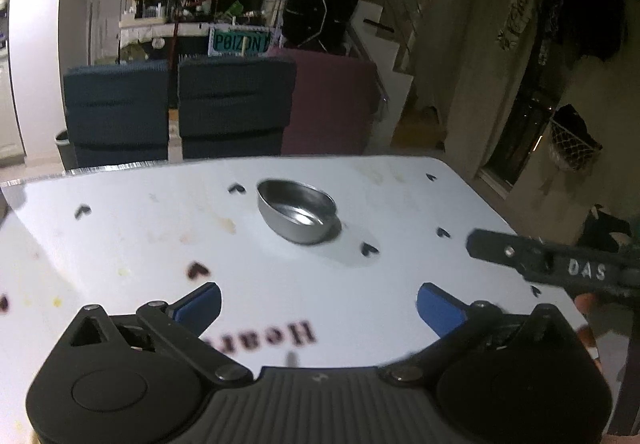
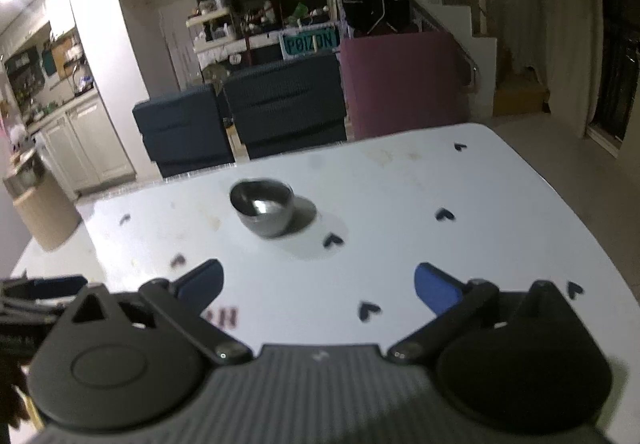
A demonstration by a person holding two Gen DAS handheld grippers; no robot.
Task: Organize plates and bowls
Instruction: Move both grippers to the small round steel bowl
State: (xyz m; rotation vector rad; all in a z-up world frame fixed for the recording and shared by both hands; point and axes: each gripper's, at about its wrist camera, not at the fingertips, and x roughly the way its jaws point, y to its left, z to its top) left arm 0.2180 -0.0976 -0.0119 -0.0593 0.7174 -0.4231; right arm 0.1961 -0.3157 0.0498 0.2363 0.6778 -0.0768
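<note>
A shiny steel bowl (image 1: 298,212) stands upright on the white table (image 1: 160,244), toward the far middle; the right wrist view shows the same bowl (image 2: 263,208). My left gripper (image 1: 319,304) hovers above the near part of the table, open wide, blue pads apart with nothing between them. My right gripper (image 2: 319,288) is likewise open and empty, well short of the bowl. The side of the right gripper (image 1: 560,268) shows at the right edge of the left wrist view. No plates are in view.
The table (image 2: 400,183) carries black heart prints and some stains. Beyond its far edge stand two dark blue chairs (image 1: 176,107) and a maroon chair (image 1: 332,103). A shelf with clutter (image 2: 256,23) and kitchen cabinets (image 2: 80,139) lie farther back. A tan bin (image 2: 44,211) sits at left.
</note>
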